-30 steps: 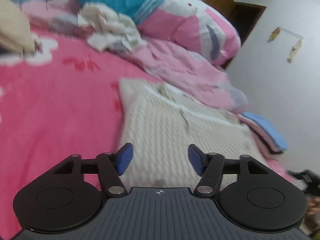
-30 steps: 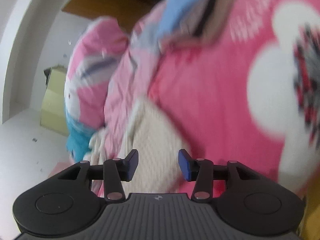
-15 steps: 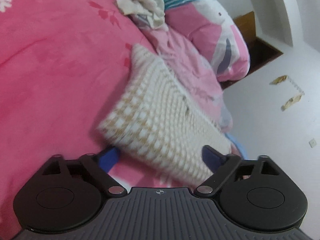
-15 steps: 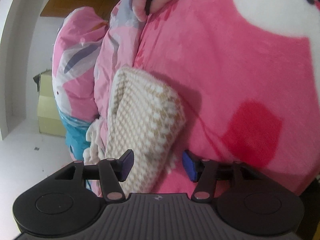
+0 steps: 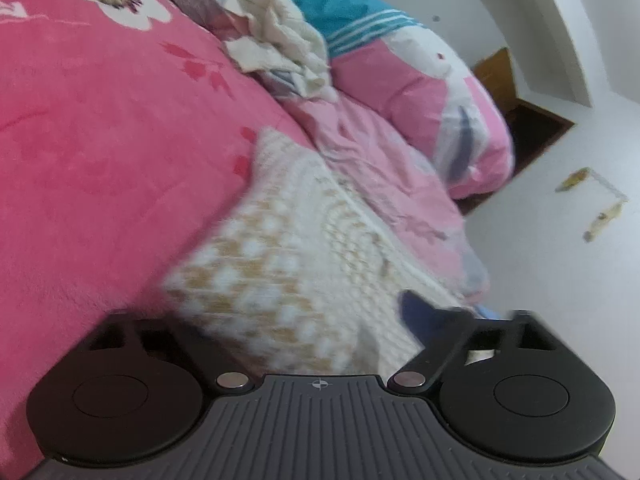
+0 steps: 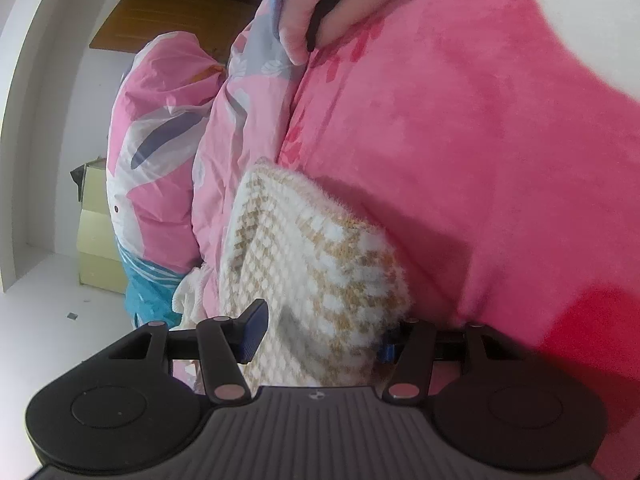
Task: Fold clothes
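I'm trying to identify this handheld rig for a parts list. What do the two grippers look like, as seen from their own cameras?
Both look the same. The left gripper and right gripper each have a dark grey ribbed body with a small crosshair mark, two round black discs at the sides, black link arms on silver pivot pins, and blue ribbed finger pads. No cables, hands or sleeves show.

Hidden and blurred parts
Left gripper (image 5: 304, 320): left fingertip hidden under blurred knit sweater (image 5: 304, 248); right gripper's (image 6: 320, 332) right pad mostly covered

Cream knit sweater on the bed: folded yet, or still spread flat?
Folded. The cream knit sweater lies as a thick, doubled, compact bundle on the pink blanket; no sleeves show.
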A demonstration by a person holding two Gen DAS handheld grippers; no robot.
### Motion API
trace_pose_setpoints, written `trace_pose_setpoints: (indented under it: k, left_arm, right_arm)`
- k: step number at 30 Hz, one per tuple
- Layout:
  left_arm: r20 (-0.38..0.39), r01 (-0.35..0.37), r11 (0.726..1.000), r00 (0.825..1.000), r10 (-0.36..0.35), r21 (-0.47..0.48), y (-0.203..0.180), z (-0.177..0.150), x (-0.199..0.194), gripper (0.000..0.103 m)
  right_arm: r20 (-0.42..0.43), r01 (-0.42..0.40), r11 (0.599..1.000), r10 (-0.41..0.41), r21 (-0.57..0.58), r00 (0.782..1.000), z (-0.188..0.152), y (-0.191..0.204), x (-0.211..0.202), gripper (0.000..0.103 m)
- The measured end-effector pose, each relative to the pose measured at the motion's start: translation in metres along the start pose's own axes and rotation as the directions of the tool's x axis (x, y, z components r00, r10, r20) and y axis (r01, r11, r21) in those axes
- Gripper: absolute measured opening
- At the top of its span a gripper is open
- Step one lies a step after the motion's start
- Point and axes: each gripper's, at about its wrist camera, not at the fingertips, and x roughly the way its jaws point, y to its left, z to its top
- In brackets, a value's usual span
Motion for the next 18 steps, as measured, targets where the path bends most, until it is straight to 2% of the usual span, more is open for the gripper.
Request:
trace_pose_setpoints:
  k: [2,4,5,6,9,11,14,18]
  left_arm:
    - [0.003,-0.028,1.000,1.000,0.028,-0.013,0.003,0.001,0.003,0.047]
    - [-0.011,-0.025,1.000,1.000,0.025,-0.016,0.004,0.003,0.007,0.031]
    - [-0.019,-0.015,1.000,1.000,0.015,-0.012,0.003,0.004,0.008,0.016]
    - [-0.016,-0.008,1.000,1.000,0.007,-0.009,0.001,0.004,0.006,0.013]
    - [-0.009,0.015,1.000,1.000,-0.015,-0.001,-0.002,0.006,0.000,0.008]
    - [-0.008,0.033,0.999,0.999,-0.033,-0.002,-0.003,0.007,-0.005,0.008]
    - [-0.012,0.056,0.998,0.998,-0.056,0.007,-0.005,0.006,-0.013,0.007]
    - [-0.032,0.080,0.996,0.996,-0.079,0.035,-0.007,0.001,-0.032,0.007]
  right_arm:
    - [0.001,0.002,1.000,-0.002,-0.017,1.000,0.000,0.002,0.003,0.053]
    - [0.001,0.003,0.999,-0.003,-0.042,1.000,0.000,0.004,0.006,0.047]
    - [-0.001,0.002,0.998,-0.002,-0.058,1.000,-0.001,0.005,0.007,0.038]
    - [-0.004,0.000,0.998,-0.001,-0.070,1.000,-0.001,0.005,0.008,0.028]
    - [0.000,-0.002,0.993,0.002,-0.122,1.000,-0.004,0.009,0.004,0.016]
    - [0.009,-0.026,0.986,0.028,-0.167,1.000,-0.007,0.018,-0.004,0.013]
    - [0.011,-0.051,0.975,0.054,-0.217,0.998,-0.010,0.028,-0.017,0.012]
    - [-0.004,-0.050,0.970,0.050,-0.236,0.999,-0.015,0.029,-0.037,0.012]
